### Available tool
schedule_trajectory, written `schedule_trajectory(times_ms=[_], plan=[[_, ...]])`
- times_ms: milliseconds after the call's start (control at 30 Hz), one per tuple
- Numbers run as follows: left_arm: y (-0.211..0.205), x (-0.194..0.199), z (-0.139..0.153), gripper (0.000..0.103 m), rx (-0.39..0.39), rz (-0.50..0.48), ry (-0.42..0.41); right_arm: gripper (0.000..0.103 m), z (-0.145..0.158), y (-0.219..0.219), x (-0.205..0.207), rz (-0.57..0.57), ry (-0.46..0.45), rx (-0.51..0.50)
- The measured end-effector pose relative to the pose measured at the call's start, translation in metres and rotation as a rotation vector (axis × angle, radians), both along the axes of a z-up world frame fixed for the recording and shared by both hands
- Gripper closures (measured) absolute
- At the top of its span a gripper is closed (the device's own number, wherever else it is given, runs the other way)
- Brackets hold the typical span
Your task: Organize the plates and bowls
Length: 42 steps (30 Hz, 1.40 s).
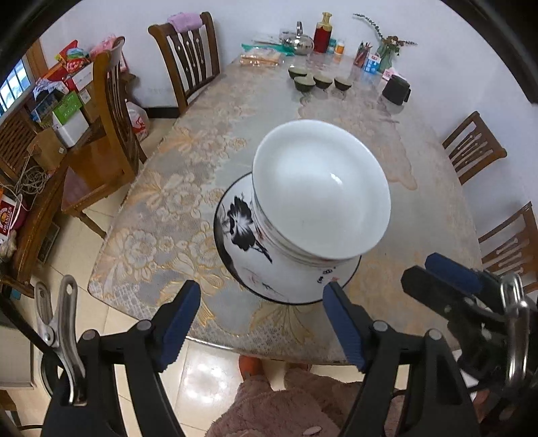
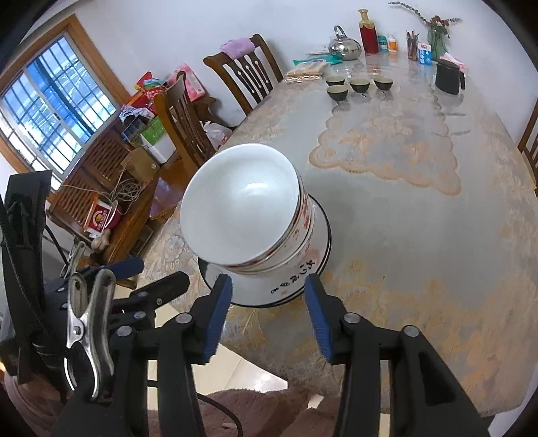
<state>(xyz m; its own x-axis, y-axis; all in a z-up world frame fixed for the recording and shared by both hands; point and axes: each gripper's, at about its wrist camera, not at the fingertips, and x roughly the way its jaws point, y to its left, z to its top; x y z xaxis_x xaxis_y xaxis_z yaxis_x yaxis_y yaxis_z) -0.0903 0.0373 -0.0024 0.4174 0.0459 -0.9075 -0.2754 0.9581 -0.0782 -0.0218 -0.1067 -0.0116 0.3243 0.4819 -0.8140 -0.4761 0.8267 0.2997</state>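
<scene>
A stack of white bowls with red trim stands on a white plate painted with a black flower and edged in black, near the table's front edge. In the right wrist view the same bowls rest on that plate. My left gripper is open just in front of the plate, nothing between its blue pads. My right gripper is open too, its pads on either side of the plate's near rim without touching it. The right gripper's fingers also show at the right of the left wrist view.
Several dark small bowls sit far back on the floral tablecloth, with a black jug, kettle, red bottle and vase behind. Wooden chairs line the left and right sides. A cluttered cabinet stands left.
</scene>
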Motion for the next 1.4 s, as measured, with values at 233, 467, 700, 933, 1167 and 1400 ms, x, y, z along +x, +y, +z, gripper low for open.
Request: schedule_trajectory(times_ms=[233, 467, 700, 933, 1167, 1400], plan=[[-0.0012, -0.0004, -0.0059, 0.024, -0.012, 0.007, 0.019, 0.05, -0.0022, -0.0011, -0.0028, -0.013, 0.012, -0.011], [-0.0018, -0.0023, -0.0067, 0.024, -0.014, 0.007, 0.023, 0.05, -0.002, 0.0001, -0.003, -0.015, 0.01, -0.016], [-0.0002, -0.0044, -0.0058, 0.024, -0.016, 0.009, 0.024, 0.05, -0.0015, 0.0011, -0.0034, -0.019, 0.014, -0.018], [-0.0006, -0.0056, -0.0057, 0.024, -0.016, 0.007, 0.025, 0.05, -0.002, 0.0002, -0.0037, -0.021, 0.017, -0.019], [-0.0021, -0.0078, -0.0053, 0.024, -0.016, 0.004, 0.025, 0.05, -0.0026, -0.0003, -0.0043, -0.02, 0.016, -0.02], [-0.0027, -0.0079, -0.0054, 0.024, -0.016, 0.005, 0.024, 0.05, -0.0026, -0.0002, -0.0042, -0.021, 0.016, -0.02]])
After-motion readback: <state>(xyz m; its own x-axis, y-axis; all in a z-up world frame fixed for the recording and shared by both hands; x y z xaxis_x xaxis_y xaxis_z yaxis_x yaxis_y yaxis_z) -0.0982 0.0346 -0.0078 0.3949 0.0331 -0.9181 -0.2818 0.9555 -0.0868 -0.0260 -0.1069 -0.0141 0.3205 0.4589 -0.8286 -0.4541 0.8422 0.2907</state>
